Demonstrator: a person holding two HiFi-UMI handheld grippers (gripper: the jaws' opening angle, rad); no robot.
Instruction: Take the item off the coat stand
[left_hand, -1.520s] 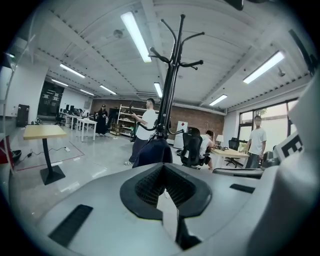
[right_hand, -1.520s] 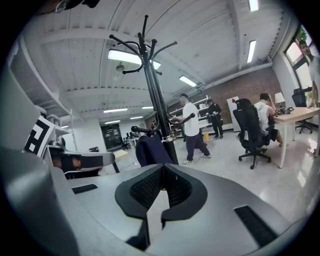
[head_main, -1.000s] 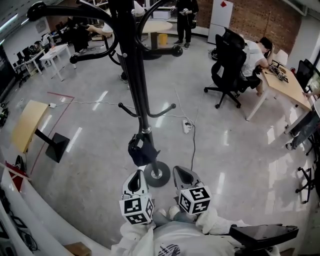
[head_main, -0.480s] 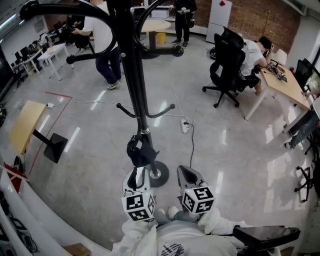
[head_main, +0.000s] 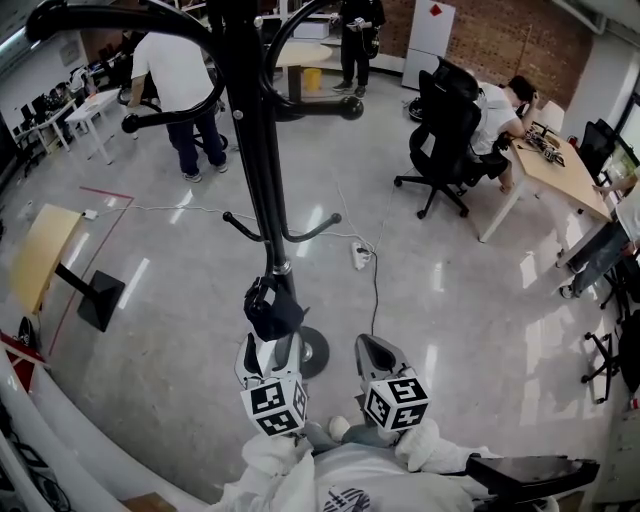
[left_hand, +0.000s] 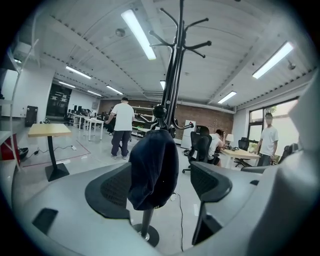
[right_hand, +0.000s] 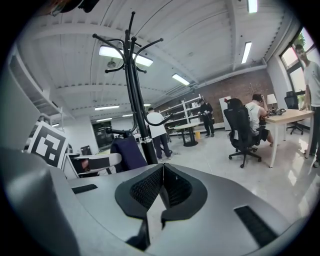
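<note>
A dark navy cap (head_main: 272, 310) hangs on a low hook of the black coat stand (head_main: 252, 150), just above its round base (head_main: 316, 352). My left gripper (head_main: 268, 352) is right under the cap. In the left gripper view its jaws are opening, and the cap (left_hand: 152, 167) hangs between the two pads (left_hand: 116, 192) with a gap on the right side. My left gripper (left_hand: 160, 187) presses on nothing. My right gripper (head_main: 378, 356) sits beside it to the right, apart from the stand. Its jaws are shut and empty (right_hand: 161, 184). The cap (right_hand: 127, 154) shows to its left.
A white cable and power strip (head_main: 358, 257) lie on the floor behind the stand. A person in a white shirt (head_main: 178, 75) stands at the back left. A black office chair (head_main: 440, 140) and a wooden desk (head_main: 560, 170) are on the right. A small side table (head_main: 40, 255) stands left.
My left gripper has closed in under the cap and its jaws have gone from shut to wide apart around it. The person in the white shirt has walked into view at the back left.
</note>
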